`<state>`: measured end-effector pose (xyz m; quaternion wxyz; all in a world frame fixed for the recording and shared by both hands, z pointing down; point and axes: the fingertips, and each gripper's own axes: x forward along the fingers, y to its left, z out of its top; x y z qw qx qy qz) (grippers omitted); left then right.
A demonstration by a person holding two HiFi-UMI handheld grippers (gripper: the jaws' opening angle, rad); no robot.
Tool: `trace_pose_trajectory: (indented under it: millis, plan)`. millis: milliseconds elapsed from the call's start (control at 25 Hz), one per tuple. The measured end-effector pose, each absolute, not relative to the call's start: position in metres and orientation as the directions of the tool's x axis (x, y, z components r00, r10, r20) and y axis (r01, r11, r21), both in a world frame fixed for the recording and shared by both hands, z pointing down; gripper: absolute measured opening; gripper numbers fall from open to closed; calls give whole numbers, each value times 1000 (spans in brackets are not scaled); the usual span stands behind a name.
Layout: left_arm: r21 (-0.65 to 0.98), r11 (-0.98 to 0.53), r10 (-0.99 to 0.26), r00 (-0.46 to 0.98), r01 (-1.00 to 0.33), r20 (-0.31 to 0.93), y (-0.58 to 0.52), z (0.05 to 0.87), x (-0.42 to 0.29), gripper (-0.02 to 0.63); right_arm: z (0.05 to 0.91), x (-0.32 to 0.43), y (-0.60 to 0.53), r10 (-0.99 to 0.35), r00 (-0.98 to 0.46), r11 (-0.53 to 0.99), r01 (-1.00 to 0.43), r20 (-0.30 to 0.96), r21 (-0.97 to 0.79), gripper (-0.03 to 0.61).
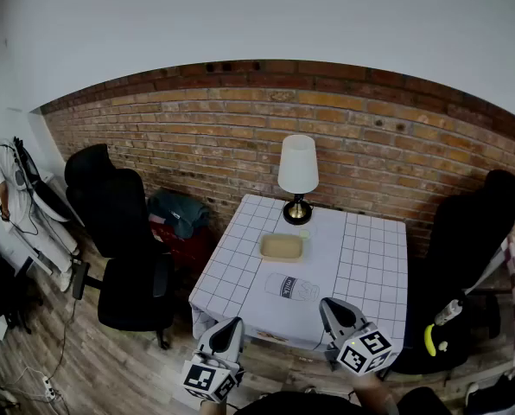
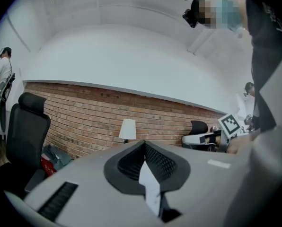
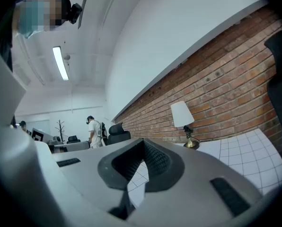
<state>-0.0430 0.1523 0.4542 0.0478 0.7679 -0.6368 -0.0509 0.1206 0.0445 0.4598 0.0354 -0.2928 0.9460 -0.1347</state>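
No word or number can be read for certain. The white packet (image 1: 290,287) lying flat on the checked surface (image 1: 370,258) carries a dark label with pale lettering, too small to make out. The left tool's cube (image 1: 211,377) and the right tool's cube (image 1: 366,350) bear black-and-white square code patterns, not letters. One such pattern also faces the left gripper view. Nothing else shows writing.
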Motion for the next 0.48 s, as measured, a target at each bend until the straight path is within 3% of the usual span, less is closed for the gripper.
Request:
trace_pose_trajectory:
  millis: [200,480]
  plan:
    - [140,-211,-977,210,-967,-25,163,457,-57,11,449,112,55,-579,-813,786,-536,-60,-308,5]
    - [149,-252,-967,255,-956,-4,174,471,-79,11,470,107,67,-655,-755,717,-616,-14,-326,3]
